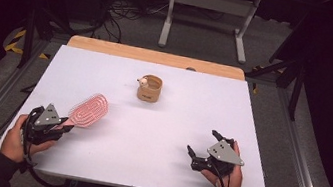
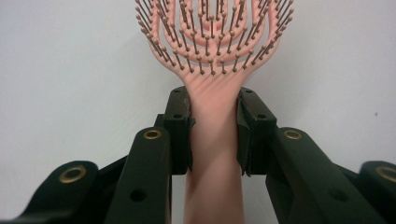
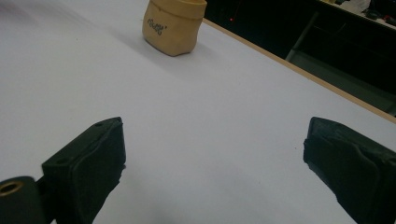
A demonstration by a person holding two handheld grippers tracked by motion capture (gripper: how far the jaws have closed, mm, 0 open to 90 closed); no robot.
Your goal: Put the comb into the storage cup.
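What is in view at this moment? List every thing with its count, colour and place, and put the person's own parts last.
hairbrush: 1, pink, left near part of the table, handle clamped in the left gripper, bristled head pointing away from it
fabric pot: 1, tan, middle of the table toward the far edge, small pale thing at its rim
table: 1, white top with a wooden strip along the far edge
metal frame: 1, light grey, on the floor beyond the table
cables: several, dark, on the floor at far left
left gripper: 1, black, near left, shut on the hairbrush handle
right gripper: 1, black, near right, jaws wide apart over bare table
hands: 2, at the near edge, dark sleeves
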